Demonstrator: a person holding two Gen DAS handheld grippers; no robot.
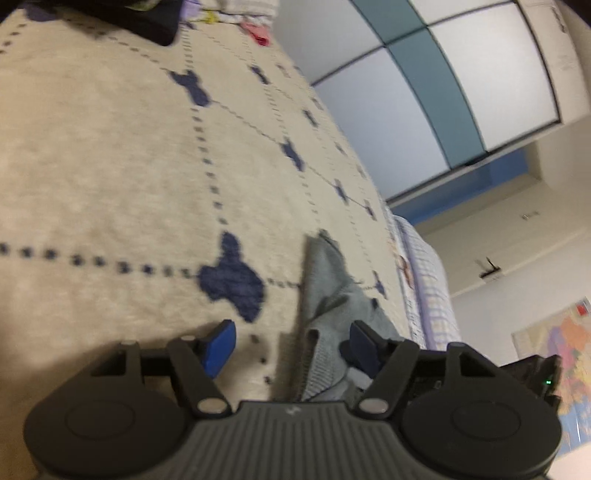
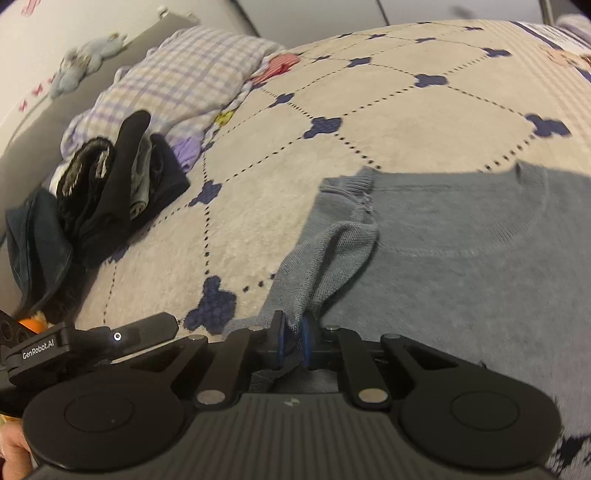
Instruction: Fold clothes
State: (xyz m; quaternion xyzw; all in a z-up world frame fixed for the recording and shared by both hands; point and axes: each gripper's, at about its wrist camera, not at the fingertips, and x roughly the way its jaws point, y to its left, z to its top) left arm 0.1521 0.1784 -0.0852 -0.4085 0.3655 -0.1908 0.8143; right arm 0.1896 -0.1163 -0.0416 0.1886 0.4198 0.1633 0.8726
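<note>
A grey-blue knit sweater [image 2: 443, 251] lies spread on a beige blanket with navy clover marks [image 2: 388, 122]. My right gripper [image 2: 292, 341] is shut on a pinched fold of the sweater's edge at its near left side. In the left wrist view my left gripper [image 1: 291, 345] is open, its blue pads [image 1: 221, 347] wide apart. A bunched part of the grey-blue sweater [image 1: 332, 306] rises between the jaws, close to the right pad, over the blanket [image 1: 110, 166].
A pile of dark folded clothes [image 2: 110, 192] and a plaid lilac bundle [image 2: 177, 81] lie at the blanket's far left. The left wrist view shows dark clothes [image 1: 147, 18] at the top, the bed's edge [image 1: 424, 288], and a wall with glass panels [image 1: 461, 92].
</note>
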